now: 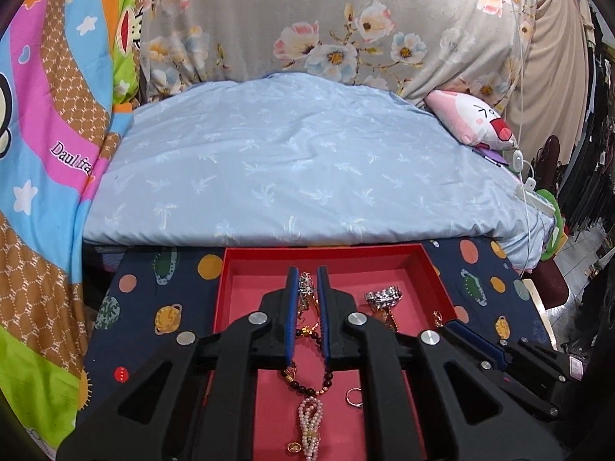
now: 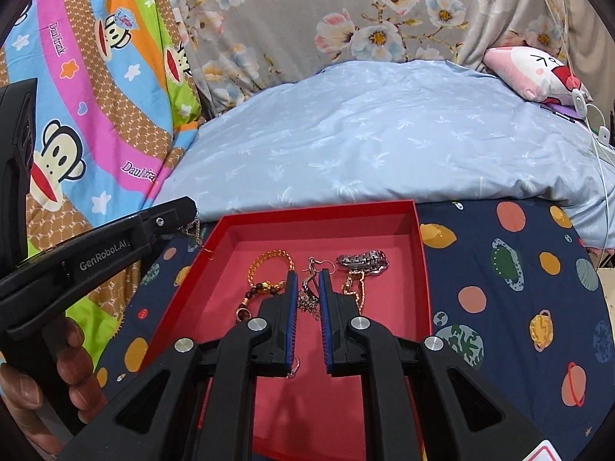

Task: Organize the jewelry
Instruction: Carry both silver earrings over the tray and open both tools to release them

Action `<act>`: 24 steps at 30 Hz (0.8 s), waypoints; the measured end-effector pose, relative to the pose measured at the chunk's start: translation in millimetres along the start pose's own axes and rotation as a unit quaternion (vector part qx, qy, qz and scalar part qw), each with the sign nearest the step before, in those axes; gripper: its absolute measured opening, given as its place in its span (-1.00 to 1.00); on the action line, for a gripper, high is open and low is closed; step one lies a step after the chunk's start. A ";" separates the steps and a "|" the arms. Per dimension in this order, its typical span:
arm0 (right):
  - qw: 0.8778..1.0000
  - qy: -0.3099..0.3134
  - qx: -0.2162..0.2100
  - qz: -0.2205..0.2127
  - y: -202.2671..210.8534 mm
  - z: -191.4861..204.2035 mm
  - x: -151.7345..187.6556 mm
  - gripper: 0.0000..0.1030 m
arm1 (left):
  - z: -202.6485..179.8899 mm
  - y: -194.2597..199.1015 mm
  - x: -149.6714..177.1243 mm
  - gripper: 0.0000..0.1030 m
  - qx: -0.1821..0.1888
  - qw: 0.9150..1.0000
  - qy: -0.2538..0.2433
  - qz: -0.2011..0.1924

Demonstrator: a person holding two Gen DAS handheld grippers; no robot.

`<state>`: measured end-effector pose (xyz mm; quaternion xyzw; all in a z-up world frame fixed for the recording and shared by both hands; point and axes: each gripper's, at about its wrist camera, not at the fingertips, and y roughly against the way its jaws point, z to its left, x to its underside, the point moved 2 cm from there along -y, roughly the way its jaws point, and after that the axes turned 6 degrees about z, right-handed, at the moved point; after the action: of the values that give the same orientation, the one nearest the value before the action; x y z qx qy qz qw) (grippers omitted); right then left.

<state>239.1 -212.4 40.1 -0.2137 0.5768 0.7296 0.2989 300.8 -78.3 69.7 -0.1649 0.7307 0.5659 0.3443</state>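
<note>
A red tray lies on a navy planet-print cloth and holds several pieces of jewelry. In the left wrist view my left gripper is narrowly open over the tray; a silver chain hangs between its fingers, touching neither visibly. Below lie a dark bead bracelet, a pearl bracelet, a ring and a silver watch band. In the right wrist view my right gripper is narrowly open around a silver earring chain. A gold chain and the silver band lie beside it.
The navy cloth covers the near bed edge. A light blue quilt lies behind the tray. A cartoon blanket is on the left, a pink plush pillow and white cables at the right.
</note>
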 end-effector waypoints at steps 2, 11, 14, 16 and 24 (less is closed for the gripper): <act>1.000 0.000 0.000 0.005 -6.2 -0.7 0.9 -0.81 | 1.6 -8.5 2.9 -0.82 0.000 1.000 0.003 0.008; 1.000 -0.003 -0.002 0.006 -14.8 -3.8 5.6 -0.61 | 12.0 -26.5 9.4 -0.13 -0.015 0.999 0.026 0.024; 1.000 -0.008 0.002 -0.002 -9.7 -5.1 5.9 -0.37 | 13.3 -20.6 9.6 0.10 -0.025 0.999 0.025 0.014; 1.000 -0.010 0.007 -0.009 -3.1 -5.2 6.2 -0.32 | 13.0 -15.6 10.0 0.19 -0.036 0.999 0.021 0.007; 0.998 0.005 0.056 -0.038 31.2 2.5 22.4 0.11 | 10.8 10.6 27.9 0.19 -0.061 0.998 0.009 0.000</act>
<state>201.5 -210.6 48.3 -0.2219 0.6100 0.6830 0.3350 277.8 -60.7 56.6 -0.1908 0.6979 0.6079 0.3269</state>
